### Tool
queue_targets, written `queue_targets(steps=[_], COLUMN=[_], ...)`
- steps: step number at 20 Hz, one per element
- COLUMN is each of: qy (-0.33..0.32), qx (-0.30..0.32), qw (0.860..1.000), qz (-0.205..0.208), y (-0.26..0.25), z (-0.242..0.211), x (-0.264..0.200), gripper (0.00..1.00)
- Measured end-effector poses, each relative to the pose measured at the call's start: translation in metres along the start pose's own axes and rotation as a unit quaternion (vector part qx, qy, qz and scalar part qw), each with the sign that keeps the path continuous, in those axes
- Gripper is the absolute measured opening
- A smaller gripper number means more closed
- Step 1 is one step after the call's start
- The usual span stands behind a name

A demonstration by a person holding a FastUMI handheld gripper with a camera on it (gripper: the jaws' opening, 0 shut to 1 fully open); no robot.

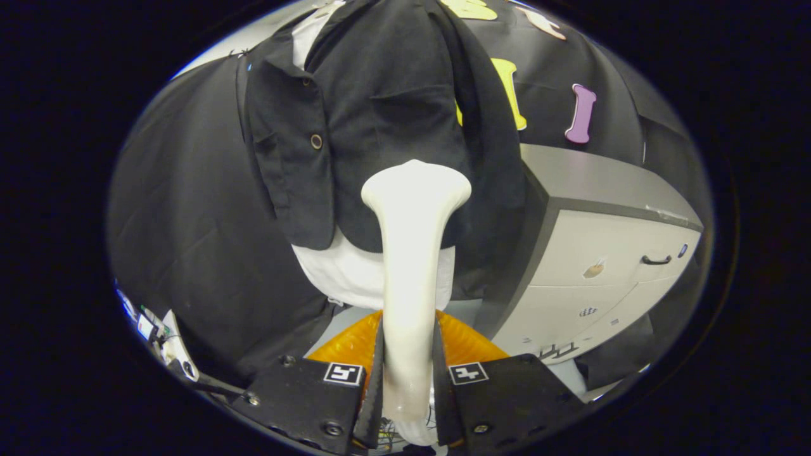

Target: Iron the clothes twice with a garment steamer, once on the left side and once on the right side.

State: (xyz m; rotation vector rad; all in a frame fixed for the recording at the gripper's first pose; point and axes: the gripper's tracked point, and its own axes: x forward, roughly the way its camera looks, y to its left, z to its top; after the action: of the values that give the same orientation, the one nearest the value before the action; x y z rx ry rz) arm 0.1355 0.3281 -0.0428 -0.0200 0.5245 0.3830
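My gripper (408,370) is shut on the handle of a cream garment steamer (412,253), both fingers pressing its sides. The steamer's wide head (416,185) points away from me and rests against the lower part of a black jacket (380,114) that hangs upright ahead. The head sits on the jacket's right half, below the chest pocket. A white shirt hem (345,275) shows under the jacket. A brass button (316,141) marks the jacket's front flap, to the left of the steamer head.
A grey and white drawer cabinet (608,253) stands close on the right of the garment. An orange ribbed object (469,342) lies low behind my fingers. Cables and small electronics (155,332) sit at the lower left.
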Motion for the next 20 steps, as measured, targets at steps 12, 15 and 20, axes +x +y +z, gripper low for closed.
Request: queue_targets(steps=[12,15,20], qy=[-0.142,-0.172,-0.214], qx=[-0.016,-0.026,-0.043], qw=[0.99,0.984,0.974], qz=[0.013,0.033,0.062], y=[0.055,0.091,0.154], z=[0.127,0.157,0.201], x=[-0.095,-0.113,-0.131], gripper=[0.36,0.36,0.36])
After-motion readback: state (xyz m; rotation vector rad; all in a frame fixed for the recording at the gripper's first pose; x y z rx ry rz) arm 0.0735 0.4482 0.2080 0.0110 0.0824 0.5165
